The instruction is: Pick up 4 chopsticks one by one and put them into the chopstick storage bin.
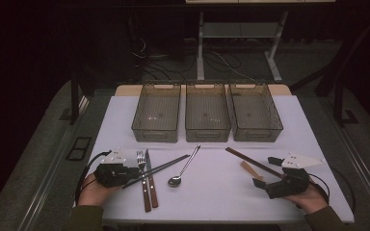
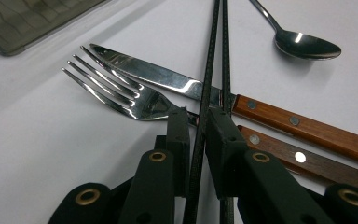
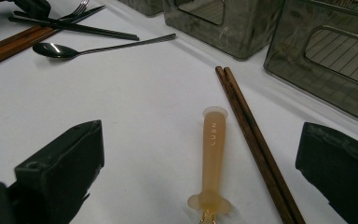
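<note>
The left gripper [image 2: 196, 122] is clamped on a pair of thin black chopsticks [image 2: 213, 70]; its jaws pinch the sticks close to their near ends, and those ends pass out of sight behind the gripper's body. Ahead of the jaws the sticks run forward and cross over a steel knife with a riveted reddish-wood handle [image 2: 303, 127]. Just left of the jaws lies a steel fork [image 2: 121, 91]; its dark wooden handle [image 2: 307, 163] is partly covered by the right jaw. Ahead and to the right sits a polished steel spoon [image 2: 307, 45], its handle cut off at the frame's top edge. A corner of a smoky translucent plastic bin [image 2: 28, 18] shows far ahead to the left.

The right gripper [image 3: 200, 168] stands wide open, holding nothing. Between its jaws lies an amber translucent plastic handle [image 3: 213, 158] with faint raised lettering; its near end is cut off at the frame's bottom edge. Beside it, toward the right jaw, lies a pair of brown wooden chopsticks [image 3: 254, 140], untouched. In the high view three bins [image 1: 207, 115] stand in a row beyond both grippers.
</note>
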Available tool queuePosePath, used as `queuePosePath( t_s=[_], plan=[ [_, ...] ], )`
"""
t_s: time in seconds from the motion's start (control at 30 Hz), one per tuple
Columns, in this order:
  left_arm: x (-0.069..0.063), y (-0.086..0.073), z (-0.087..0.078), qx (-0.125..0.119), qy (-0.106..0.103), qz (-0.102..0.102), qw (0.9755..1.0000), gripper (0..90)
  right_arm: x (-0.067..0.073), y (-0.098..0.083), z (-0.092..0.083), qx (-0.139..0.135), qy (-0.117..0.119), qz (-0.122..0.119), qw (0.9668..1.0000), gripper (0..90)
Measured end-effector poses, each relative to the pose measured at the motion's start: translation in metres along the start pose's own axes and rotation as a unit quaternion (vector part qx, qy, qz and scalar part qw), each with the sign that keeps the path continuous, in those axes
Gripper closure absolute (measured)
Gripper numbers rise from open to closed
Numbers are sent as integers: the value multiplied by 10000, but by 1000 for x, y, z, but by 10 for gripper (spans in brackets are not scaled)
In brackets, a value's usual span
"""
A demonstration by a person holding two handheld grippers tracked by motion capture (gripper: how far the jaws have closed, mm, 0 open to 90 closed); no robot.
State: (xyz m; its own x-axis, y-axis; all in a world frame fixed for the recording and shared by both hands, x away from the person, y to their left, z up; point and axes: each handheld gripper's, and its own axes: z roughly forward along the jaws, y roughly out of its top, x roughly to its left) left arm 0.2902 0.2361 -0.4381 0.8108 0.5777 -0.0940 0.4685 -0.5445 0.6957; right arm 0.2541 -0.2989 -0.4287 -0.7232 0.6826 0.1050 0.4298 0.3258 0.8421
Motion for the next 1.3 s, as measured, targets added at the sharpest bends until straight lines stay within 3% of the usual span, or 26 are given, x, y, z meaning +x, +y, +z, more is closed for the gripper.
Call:
queuePosePath(
  t_s=[0.37,1.3],
  plan=[
    [1,0,4,200,-75,102,9997,798,0,0,0,1,8,-8,10000,14],
    [3,0,5,231,-127,189,9995,844,2,-1,4,31,56,-26,10000,13]
  ],
)
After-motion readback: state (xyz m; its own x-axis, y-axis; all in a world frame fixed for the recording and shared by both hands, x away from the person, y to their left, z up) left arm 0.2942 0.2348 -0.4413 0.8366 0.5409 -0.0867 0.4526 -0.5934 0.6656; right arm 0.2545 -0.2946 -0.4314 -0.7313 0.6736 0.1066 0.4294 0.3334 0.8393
